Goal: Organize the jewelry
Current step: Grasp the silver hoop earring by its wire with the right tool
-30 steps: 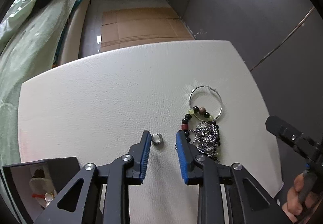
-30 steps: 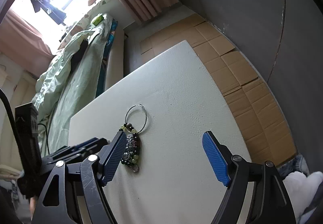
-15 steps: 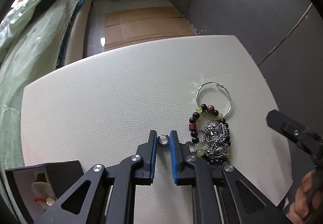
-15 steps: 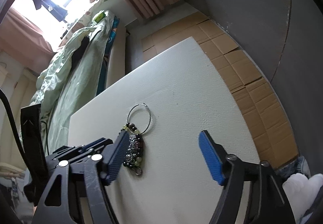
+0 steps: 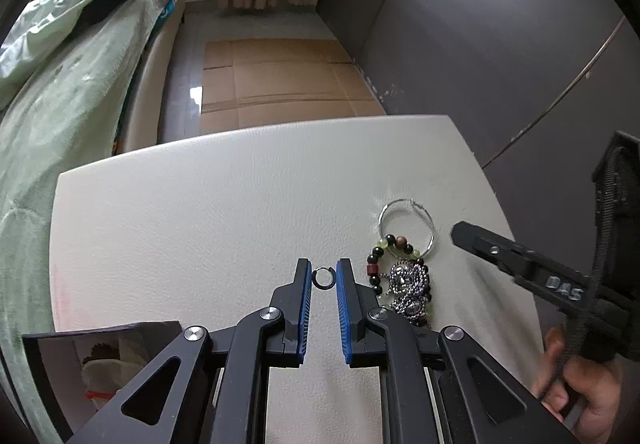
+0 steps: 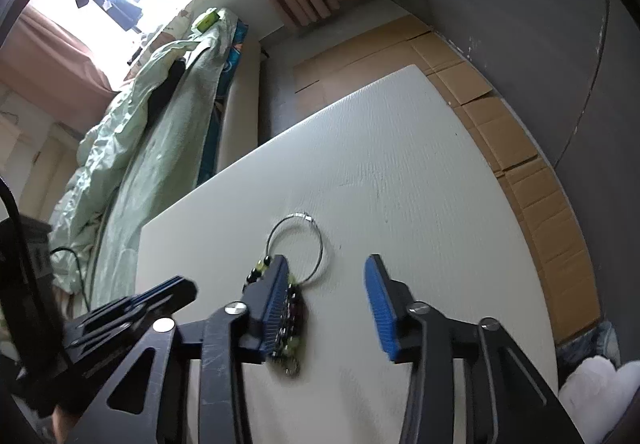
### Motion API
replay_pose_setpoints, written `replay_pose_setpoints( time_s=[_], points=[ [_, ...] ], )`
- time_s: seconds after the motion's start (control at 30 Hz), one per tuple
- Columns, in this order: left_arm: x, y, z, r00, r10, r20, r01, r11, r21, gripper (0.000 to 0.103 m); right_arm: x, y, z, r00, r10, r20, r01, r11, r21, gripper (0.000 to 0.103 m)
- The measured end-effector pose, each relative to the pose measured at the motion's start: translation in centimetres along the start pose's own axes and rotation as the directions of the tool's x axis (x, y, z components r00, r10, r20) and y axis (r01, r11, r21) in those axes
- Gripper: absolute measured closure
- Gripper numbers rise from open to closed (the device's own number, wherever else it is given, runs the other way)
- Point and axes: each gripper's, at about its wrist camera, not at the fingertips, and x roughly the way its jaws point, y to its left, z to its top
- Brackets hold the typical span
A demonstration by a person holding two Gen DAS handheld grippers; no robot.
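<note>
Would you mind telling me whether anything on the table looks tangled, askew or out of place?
The beaded bracelet and silver ball chain lie heaped together, overlapping the hoop earring, so they look tangled. The small ring sits apart, held upright in the left gripper.

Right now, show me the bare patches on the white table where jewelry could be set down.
The table is bare across its far half and its left side, up to the far and left edges. Another free strip lies right of the hoop earring, toward the right edge. It is crowded near the bead and chain pile, by the left tool closed on the small ring.
</note>
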Motion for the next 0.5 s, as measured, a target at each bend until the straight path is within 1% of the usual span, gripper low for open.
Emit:
replay_pose_setpoints(
  time_s=[0.03, 0.07, 0.17, 0.3, 0.37, 0.43, 0.5],
  points=[
    [-0.3, 0.2, 0.1, 1.000, -0.004, 0.009, 0.004, 1.000, -0.004, 0.090, 0.2, 0.2, 0.1, 1.000, -0.009, 0.001, 0.009, 1.000, -0.009, 0.072],
    [-0.4, 0.3, 0.2, 1.000, -0.007, 0.014, 0.007, 1.000, -0.007, 0.090, 0.5, 0.6, 0.2, 1.000, -0.022, 0.001, 0.022, 1.000, -0.022, 0.073],
    [-1.1, 1.0, 0.3, 0.999, -0.016, 0.035, 0.017, 1.000, -0.020, 0.090, 1.0, 1.6, 0.3, 0.999, -0.047, 0.002, 0.047, 0.997, -0.057, 0.075],
    [-2.0, 1.9, 0.4, 0.998, -0.023, 0.055, 0.025, 0.999, -0.036, 0.090, 1.8, 3.2, 0.4, 0.993, -0.114, 0.012, 0.115, 0.987, -0.114, 0.077],
    [-2.4, 2.4, 0.4, 0.997, -0.026, 0.066, 0.029, 0.999, -0.045, 0.090, 2.2, 3.8, 0.4, 0.986, -0.166, 0.022, 0.168, 0.975, -0.147, 0.077],
    [-2.9, 3.1, 0.5, 0.997, -0.028, 0.076, 0.032, 0.998, -0.054, 0.090, 2.7, 4.5, 0.4, 0.972, -0.232, 0.037, 0.235, 0.953, -0.189, 0.078],
    [-3.4, 3.6, 0.5, 0.996, -0.032, 0.086, 0.037, 0.997, -0.063, 0.090, 3.1, 4.6, 0.3, 0.966, -0.256, 0.034, 0.257, 0.945, -0.202, 0.078]
  ],
)
